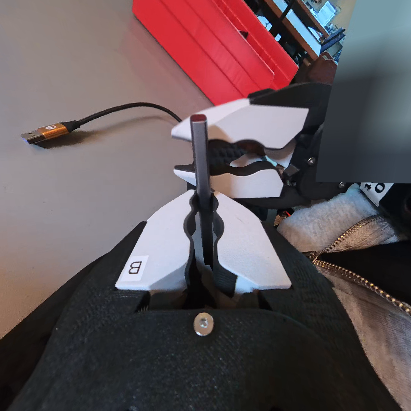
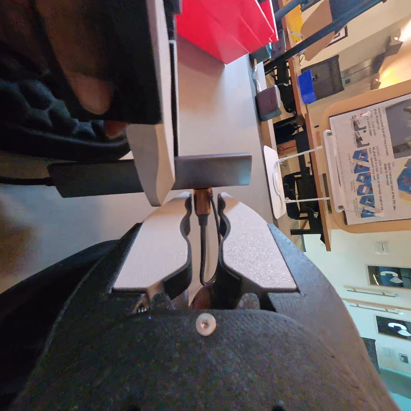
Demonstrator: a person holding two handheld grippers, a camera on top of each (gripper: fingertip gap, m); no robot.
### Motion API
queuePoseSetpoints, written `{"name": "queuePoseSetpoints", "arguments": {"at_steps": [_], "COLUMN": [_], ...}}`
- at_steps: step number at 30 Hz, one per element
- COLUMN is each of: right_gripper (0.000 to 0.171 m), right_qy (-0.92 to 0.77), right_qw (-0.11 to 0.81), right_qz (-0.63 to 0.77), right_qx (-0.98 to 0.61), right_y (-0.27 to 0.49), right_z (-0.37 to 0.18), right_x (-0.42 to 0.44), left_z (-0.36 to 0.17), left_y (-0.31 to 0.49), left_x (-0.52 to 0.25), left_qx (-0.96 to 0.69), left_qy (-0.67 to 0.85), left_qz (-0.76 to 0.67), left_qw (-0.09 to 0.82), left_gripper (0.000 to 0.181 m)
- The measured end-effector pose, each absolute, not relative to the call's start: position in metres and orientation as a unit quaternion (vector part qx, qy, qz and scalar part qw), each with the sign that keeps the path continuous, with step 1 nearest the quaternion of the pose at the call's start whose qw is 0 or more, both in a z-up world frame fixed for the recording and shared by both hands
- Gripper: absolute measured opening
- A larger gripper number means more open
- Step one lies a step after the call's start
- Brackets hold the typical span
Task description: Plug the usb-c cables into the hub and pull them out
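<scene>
Left gripper (image 1: 203, 198) is clamping the grey hub (image 1: 201, 169) edge-on, holding it up off the table (image 1: 66, 66). Right gripper (image 2: 204, 196) is sitting narrow around the orange USB-C plug (image 2: 201, 204), which is meeting the hub's edge; seated or just touching, can't tell. Judging by that, one plug is going in or coming out, and any further cycles are pending. Count: one hub, one cable (image 1: 124, 110) visible, its orange USB-A end (image 1: 47, 133) lying loose on the table, two grippers. A red box (image 1: 218, 49) is sitting behind.
</scene>
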State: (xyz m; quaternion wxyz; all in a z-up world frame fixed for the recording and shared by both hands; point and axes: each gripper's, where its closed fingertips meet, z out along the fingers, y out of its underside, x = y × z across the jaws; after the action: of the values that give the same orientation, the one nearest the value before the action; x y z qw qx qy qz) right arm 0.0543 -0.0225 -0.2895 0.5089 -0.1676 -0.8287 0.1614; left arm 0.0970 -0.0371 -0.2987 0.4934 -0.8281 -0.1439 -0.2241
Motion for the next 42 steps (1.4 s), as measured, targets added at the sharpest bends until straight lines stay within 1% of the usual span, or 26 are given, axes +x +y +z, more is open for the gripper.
{"name": "queuePoseSetpoints", "arguments": {"at_steps": [1,2,6,7,8,9,11,13,14,15,16,20,24,28,31,32,34,37,39,41,42], "right_gripper": [0.015,0.013,0.013,0.013,0.013,0.013,0.013,0.013,0.013,0.013,0.013,0.014,0.017,0.021,0.017,0.012,0.011,0.007,0.010,0.022,0.025], "right_qy": [-0.831,-0.832,-0.831,-0.833,-0.836,-0.835,-0.832,-0.829,-0.830,-0.830,-0.830,-0.845,-0.867,-0.877,-0.884,-0.886,-0.891,-0.896,-0.897,-0.889,-0.885], "right_qw": [0.506,0.505,0.507,0.504,0.498,0.496,0.498,0.503,0.502,0.501,0.499,0.457,0.402,0.369,0.360,0.358,0.358,0.349,0.329,0.316,0.312], "right_qz": [0.166,0.167,0.172,0.173,0.176,0.183,0.194,0.199,0.199,0.202,0.206,0.228,0.242,0.258,0.249,0.247,0.233,0.234,0.245,0.279,0.298], "right_qx": [-0.162,-0.157,-0.149,-0.151,-0.148,-0.149,-0.147,-0.140,-0.140,-0.139,-0.141,-0.156,-0.170,-0.168,-0.164,-0.162,-0.155,-0.146,-0.162,-0.180,-0.173], "right_y": [-0.025,-0.026,-0.028,-0.028,-0.029,-0.031,-0.035,-0.038,-0.037,-0.038,-0.038,-0.047,-0.053,-0.058,-0.051,-0.049,-0.044,-0.045,-0.044,-0.046,-0.052], "right_z": [-0.291,-0.291,-0.290,-0.290,-0.293,-0.293,-0.292,-0.289,-0.289,-0.289,-0.290,-0.303,-0.317,-0.321,-0.322,-0.321,-0.317,-0.320,-0.321,-0.314,-0.309], "right_x": [0.055,0.055,0.054,0.054,0.055,0.056,0.056,0.055,0.054,0.055,0.055,0.060,0.067,0.069,0.071,0.072,0.072,0.072,0.071,0.069,0.070], "left_z": [-0.300,-0.300,-0.298,-0.294,-0.285,-0.273,-0.258,-0.265,-0.264,-0.262,-0.257,-0.269,-0.284,-0.286,-0.281,-0.279,-0.276,-0.279,-0.281,-0.283,-0.283], "left_y": [-0.037,-0.038,-0.039,-0.039,-0.038,-0.036,-0.032,-0.027,-0.025,-0.026,-0.028,-0.036,-0.046,-0.055,-0.061,-0.062,-0.062,-0.056,-0.051,-0.049,-0.047], "left_x": [0.096,0.096,0.095,0.090,0.082,0.073,0.067,0.073,0.074,0.072,0.071,0.075,0.078,0.077,0.080,0.081,0.081,0.079,0.075,0.070,0.072], "left_qx": [-0.831,-0.830,-0.830,-0.826,-0.812,-0.789,-0.757,-0.762,-0.752,-0.738,-0.718,-0.721,-0.774,-0.782,-0.787,-0.787,-0.785,-0.768,-0.753,-0.744,-0.746], "left_qy": [-0.145,-0.147,-0.129,-0.125,-0.130,-0.146,-0.166,-0.168,-0.177,-0.183,-0.187,-0.200,-0.230,-0.253,-0.241,-0.238,-0.228,-0.246,-0.256,-0.268,-0.261], "left_qz": [-0.221,-0.224,-0.232,-0.226,-0.218,-0.224,-0.263,-0.292,-0.300,-0.307,-0.321,-0.315,-0.220,-0.196,-0.179,-0.179,-0.174,-0.214,-0.246,-0.259,-0.263], "left_qw": [0.490,0.489,0.491,0.501,0.525,0.553,0.575,0.553,0.559,0.573,0.588,0.584,0.548,0.535,0.539,0.541,0.549,0.552,0.554,0.555,0.554], "left_gripper": [0.011,0.011,0.011,0.014,0.030,0.038,0.040,0.040,0.041,0.032,0.013,0.012,0.012,0.012,0.012,0.011,0.012,0.011,0.011,0.011,0.011]}}
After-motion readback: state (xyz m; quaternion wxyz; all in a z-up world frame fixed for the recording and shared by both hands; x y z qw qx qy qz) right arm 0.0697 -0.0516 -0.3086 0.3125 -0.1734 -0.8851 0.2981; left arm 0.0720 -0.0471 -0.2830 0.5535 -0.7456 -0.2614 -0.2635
